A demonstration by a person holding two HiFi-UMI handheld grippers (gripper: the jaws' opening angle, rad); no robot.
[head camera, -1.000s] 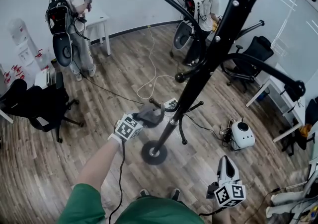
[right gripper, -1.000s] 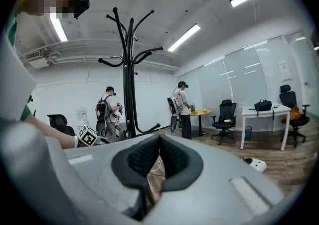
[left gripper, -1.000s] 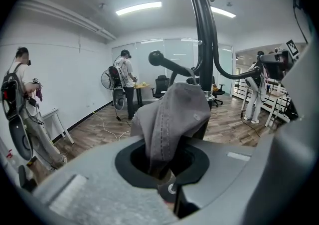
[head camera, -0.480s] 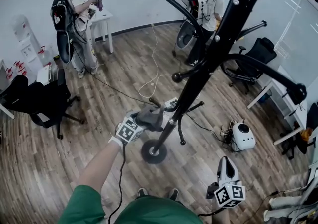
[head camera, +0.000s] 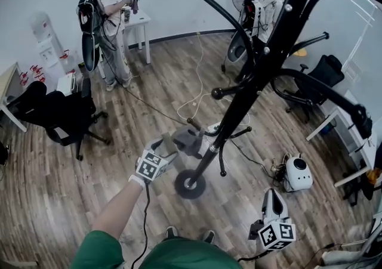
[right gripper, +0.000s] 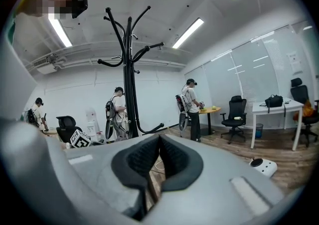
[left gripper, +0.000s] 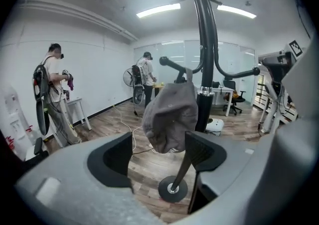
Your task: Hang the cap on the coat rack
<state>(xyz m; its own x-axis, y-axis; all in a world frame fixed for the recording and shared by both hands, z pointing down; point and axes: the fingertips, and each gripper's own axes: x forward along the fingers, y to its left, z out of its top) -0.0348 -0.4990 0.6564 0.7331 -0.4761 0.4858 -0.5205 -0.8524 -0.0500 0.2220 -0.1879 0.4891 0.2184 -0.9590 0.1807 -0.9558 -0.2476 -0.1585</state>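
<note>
Cap [left gripper: 169, 114] hung on the coat rack [left gripper: 204, 69] mid-frame, left gripper [left gripper: 158, 155] jaws opening around it, right gripper [right gripper: 158, 163] clenched empty; I'd have backed straight out.

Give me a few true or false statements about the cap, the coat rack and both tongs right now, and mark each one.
1. The cap hangs on a low hook of the coat rack. True.
2. The left tongs are clamped on the cap. False: their jaws are opening, and the cap hangs between their tips with the pads off it.
3. The right tongs stand wide open. False: they are shut, with nothing between them.
4. A person wearing a backpack stands by a white table. True.
</note>
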